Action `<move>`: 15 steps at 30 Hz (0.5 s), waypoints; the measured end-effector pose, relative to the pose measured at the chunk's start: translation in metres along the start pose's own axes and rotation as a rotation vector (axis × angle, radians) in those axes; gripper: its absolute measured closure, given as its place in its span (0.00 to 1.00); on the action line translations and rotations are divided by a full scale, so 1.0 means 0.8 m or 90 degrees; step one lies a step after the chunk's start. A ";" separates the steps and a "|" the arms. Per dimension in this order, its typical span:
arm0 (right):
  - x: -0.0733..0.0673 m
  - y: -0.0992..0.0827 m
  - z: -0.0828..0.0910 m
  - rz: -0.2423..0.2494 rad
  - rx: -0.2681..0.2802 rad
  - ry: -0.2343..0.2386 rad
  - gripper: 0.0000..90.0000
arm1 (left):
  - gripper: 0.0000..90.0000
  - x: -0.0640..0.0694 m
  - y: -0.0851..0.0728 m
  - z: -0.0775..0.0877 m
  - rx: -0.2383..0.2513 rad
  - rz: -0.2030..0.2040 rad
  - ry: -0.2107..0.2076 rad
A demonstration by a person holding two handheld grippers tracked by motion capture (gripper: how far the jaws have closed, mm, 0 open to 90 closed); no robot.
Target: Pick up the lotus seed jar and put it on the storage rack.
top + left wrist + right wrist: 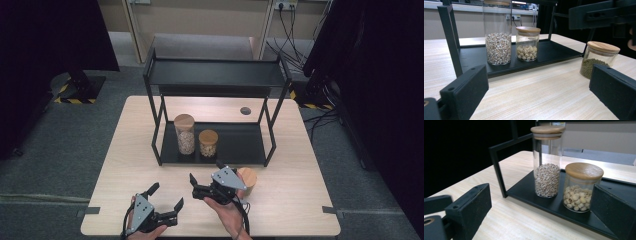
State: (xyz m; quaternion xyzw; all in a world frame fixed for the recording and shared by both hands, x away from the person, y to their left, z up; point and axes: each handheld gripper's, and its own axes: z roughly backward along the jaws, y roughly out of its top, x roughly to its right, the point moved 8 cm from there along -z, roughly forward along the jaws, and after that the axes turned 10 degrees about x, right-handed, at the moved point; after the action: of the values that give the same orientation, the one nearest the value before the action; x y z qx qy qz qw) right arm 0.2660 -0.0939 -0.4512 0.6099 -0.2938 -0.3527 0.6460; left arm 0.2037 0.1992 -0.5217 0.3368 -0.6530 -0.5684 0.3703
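A black two-tier shelf (155, 135) stands on the wooden table. On its lower tray are a tall glass jar (184, 134) of pale grains and a short jar (208, 143) of larger white seeds, both with wooden lids. A third lidded jar (247, 180), holding green beans (599, 58), sits on the table in front of the shelf. My right gripper (205, 171) is open just left of that jar, apart from it and aimed at the shelf jars (547, 177) (580, 190). My left gripper (166, 196) is open near the front edge, with nothing between its jaws.
The shelf's upper tier (215, 72) overhangs the jars, and its black posts (162, 122) frame the tray. A round cable hole (245, 110) marks the table's far side. Bare tabletop (295, 195) lies to the right of the jar.
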 end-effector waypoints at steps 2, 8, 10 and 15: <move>-0.002 -0.002 0.003 0.006 0.001 0.005 0.05 | 0.02 0.000 0.000 0.000 0.000 0.000 0.000; -0.004 -0.014 0.018 0.014 -0.002 0.024 0.05 | 0.02 0.000 0.000 0.000 0.001 0.000 0.002; -0.004 -0.016 0.023 0.010 0.000 0.029 0.05 | 0.02 0.000 0.000 0.000 0.001 0.001 0.003; -0.003 -0.021 0.032 0.001 0.003 0.043 0.05 | 0.02 -0.001 0.000 0.000 0.001 0.002 0.004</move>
State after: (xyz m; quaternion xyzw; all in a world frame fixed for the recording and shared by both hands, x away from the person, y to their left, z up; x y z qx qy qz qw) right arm 0.2419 -0.1070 -0.4653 0.6228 -0.2732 -0.3305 0.6545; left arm 0.2042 0.1994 -0.5220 0.3380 -0.6529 -0.5663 0.3725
